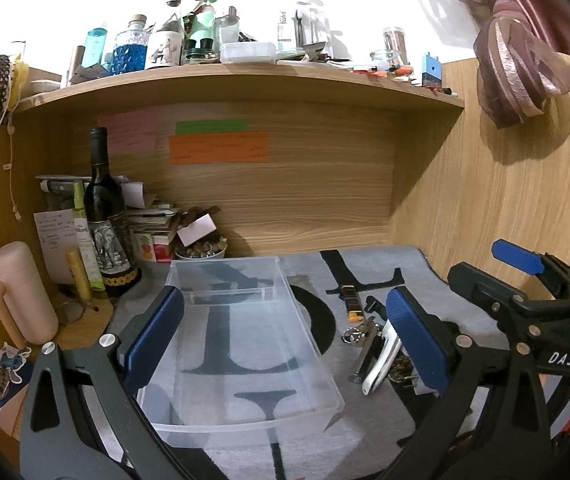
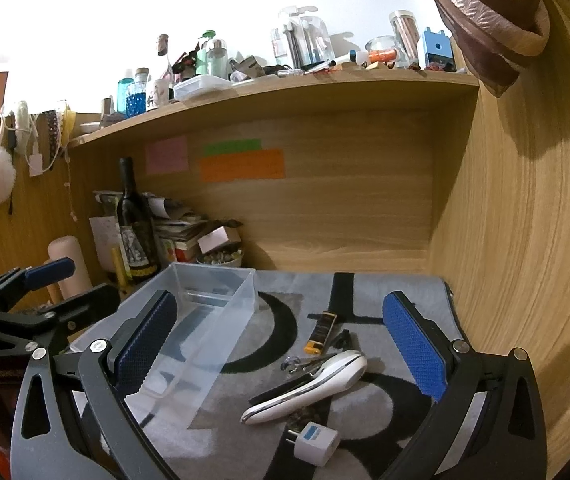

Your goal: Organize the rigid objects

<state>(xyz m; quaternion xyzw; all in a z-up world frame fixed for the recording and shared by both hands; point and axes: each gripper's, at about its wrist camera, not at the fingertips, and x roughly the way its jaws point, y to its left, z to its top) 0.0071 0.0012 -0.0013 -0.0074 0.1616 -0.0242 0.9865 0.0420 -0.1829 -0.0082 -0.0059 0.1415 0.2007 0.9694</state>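
Clear plastic bin (image 1: 245, 340) beneath spread left claw (image 1: 285, 338), white opener (image 2: 309, 386) between spread right claw (image 2: 285, 354)

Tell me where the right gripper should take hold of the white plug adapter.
Grip the white plug adapter across its flat side faces, coming from above with the open right gripper. It lies flat on the mat, prongs pointing left, clear of the white handle.
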